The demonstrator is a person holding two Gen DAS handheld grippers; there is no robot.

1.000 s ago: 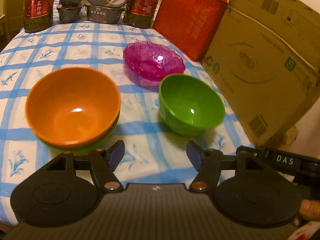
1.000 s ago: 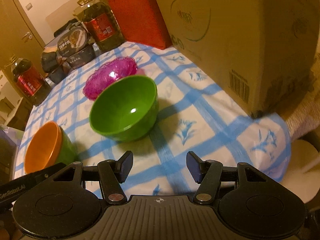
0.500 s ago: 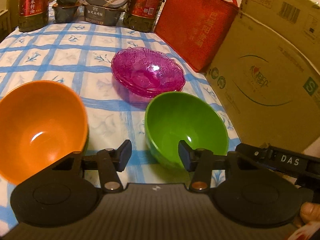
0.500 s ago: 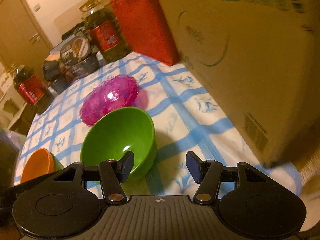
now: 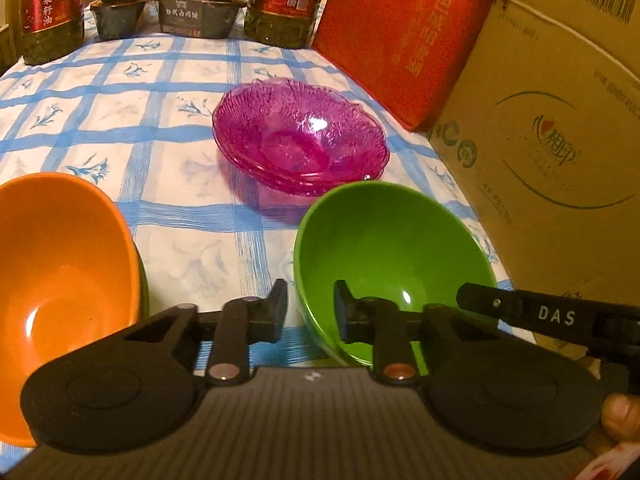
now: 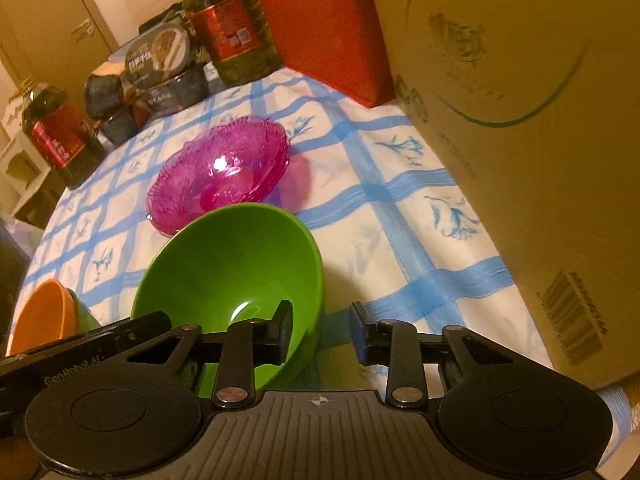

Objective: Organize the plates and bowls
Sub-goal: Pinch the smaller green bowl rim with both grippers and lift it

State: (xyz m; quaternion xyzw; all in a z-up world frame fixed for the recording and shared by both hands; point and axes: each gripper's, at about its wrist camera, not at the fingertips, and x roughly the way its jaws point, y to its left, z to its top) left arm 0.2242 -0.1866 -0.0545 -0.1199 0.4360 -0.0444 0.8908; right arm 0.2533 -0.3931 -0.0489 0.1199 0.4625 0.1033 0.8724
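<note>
A green bowl (image 5: 394, 248) stands upright on the blue-checked tablecloth (image 5: 192, 216). My left gripper (image 5: 311, 312) is open and straddles its near-left rim, one finger inside and one outside. My right gripper (image 6: 320, 330) is open and straddles its right rim (image 6: 240, 264) the same way. An orange bowl (image 5: 60, 280) nested in another green bowl sits at the left; it also shows in the right wrist view (image 6: 40, 320). Stacked pink glass plates (image 5: 300, 140) lie just behind the green bowl, also seen in the right wrist view (image 6: 220, 172).
A large cardboard box (image 5: 560, 140) stands close on the right, and a red bag (image 5: 400, 40) behind it. Oil bottles (image 5: 48, 8) and food tubs (image 5: 196, 4) line the back edge. The table edge drops off at the near right (image 6: 616, 404).
Both grippers have moved forward onto the green bowl, from in front of it to straddling its rim. Their fingers have narrowed a little. The bowls have not moved.
</note>
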